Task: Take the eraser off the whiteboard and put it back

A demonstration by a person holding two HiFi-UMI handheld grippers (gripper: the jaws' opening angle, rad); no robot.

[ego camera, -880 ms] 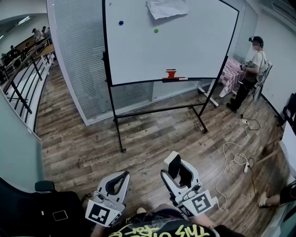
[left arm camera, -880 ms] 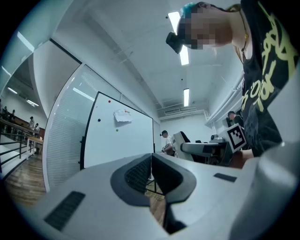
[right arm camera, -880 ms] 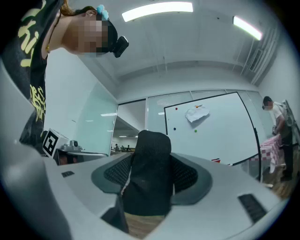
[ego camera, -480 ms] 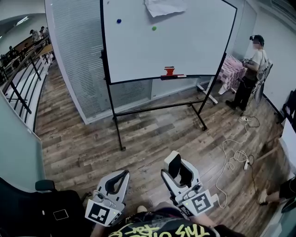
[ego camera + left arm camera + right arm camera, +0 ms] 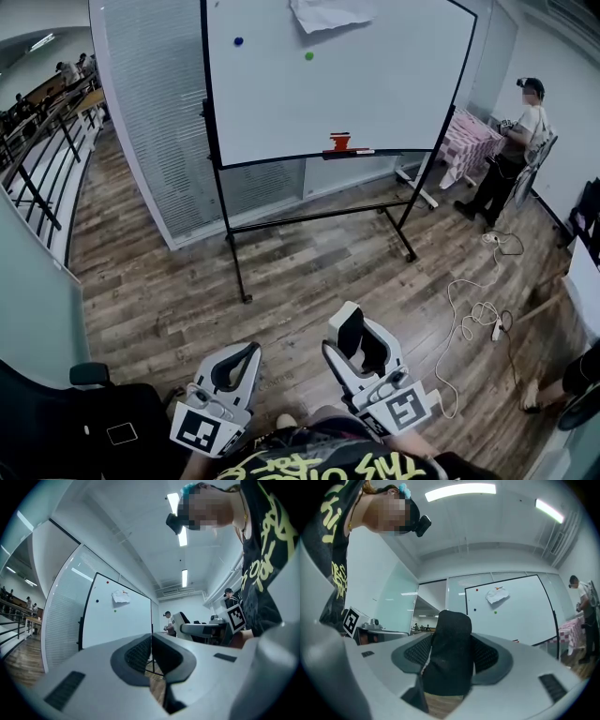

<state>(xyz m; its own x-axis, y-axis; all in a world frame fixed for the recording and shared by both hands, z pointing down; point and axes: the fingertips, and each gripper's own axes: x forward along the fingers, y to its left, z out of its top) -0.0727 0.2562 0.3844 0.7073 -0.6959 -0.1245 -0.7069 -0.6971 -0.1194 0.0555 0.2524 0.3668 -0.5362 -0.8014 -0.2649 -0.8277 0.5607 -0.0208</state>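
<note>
left gripper (image 5: 249, 354): jaws seen pressed together; nothing held | right gripper (image 5: 362, 334): jaws clamped on dark eraser (image 5: 449, 653); its base hidden | far whiteboard (image 5: 375, 84): top cut off

Whiteboard (image 5: 375, 94): you see a smooth, glossy white face.
Floor (image 5: 169, 281): you see matt wood-grain planks.
Eraser (image 5: 450, 653): you see matt black, felt-like cloth.

Black shirt (image 5: 323, 463), yellow print; white left gripper (image 5: 250, 355), right gripper (image 5: 363, 328).
</note>
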